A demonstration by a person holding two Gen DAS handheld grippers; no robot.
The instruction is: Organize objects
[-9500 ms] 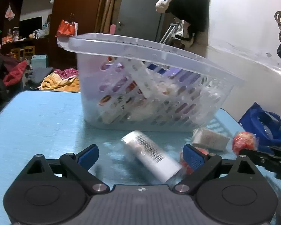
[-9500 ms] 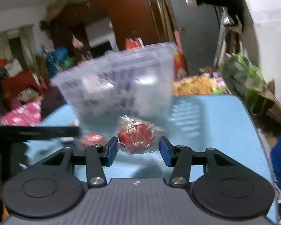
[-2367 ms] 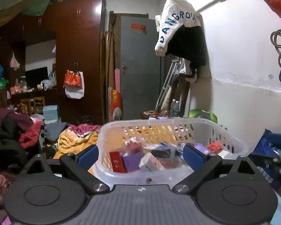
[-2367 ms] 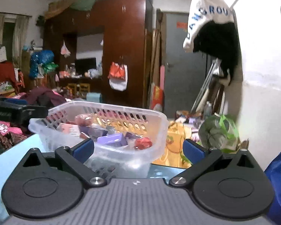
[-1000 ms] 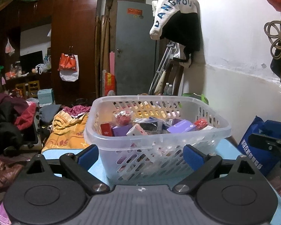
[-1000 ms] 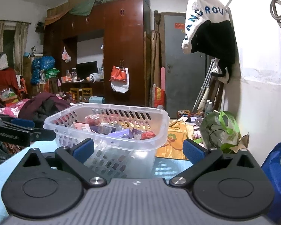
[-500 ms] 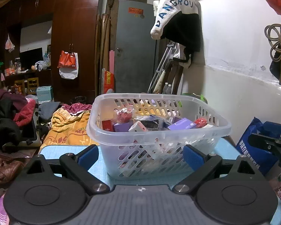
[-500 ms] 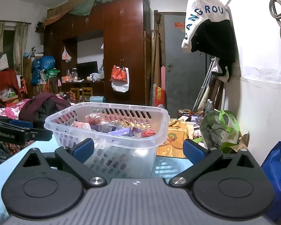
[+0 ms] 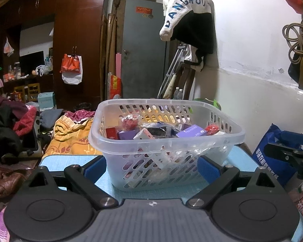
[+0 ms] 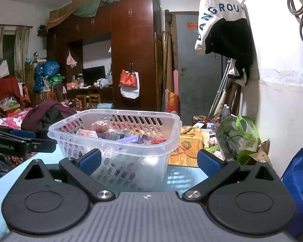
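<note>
A light blue table [image 9: 70,161] is bearing a clear plastic basket [image 9: 163,141], which is sitting upright near the table's far end and taking up most of the width between the two tools. The basket is holding a heap of small things: a purple box [image 9: 192,131] is lying toward the right side, a red box [image 9: 111,133] is standing at the left, a second purple box [image 9: 128,134] is sitting beside the red one, a white packet [image 9: 144,134] is leaning in the middle, a red wrapped sweet [image 9: 129,122] is resting on top at the back left, and another red wrapped sweet [image 9: 212,129] is lying at the right edge.

The left gripper [image 9: 151,168] is hovering low over the near part of the table, its jaws spread wide and gripping nothing, with the basket's near wall showing between them. The right gripper [image 10: 149,160] is likewise gaping wide and carrying nothing, pointing past the basket's right corner. In the right wrist view the same basket [image 10: 115,141] is sitting left of centre, and the left tool is poking in from the left edge.
</note>
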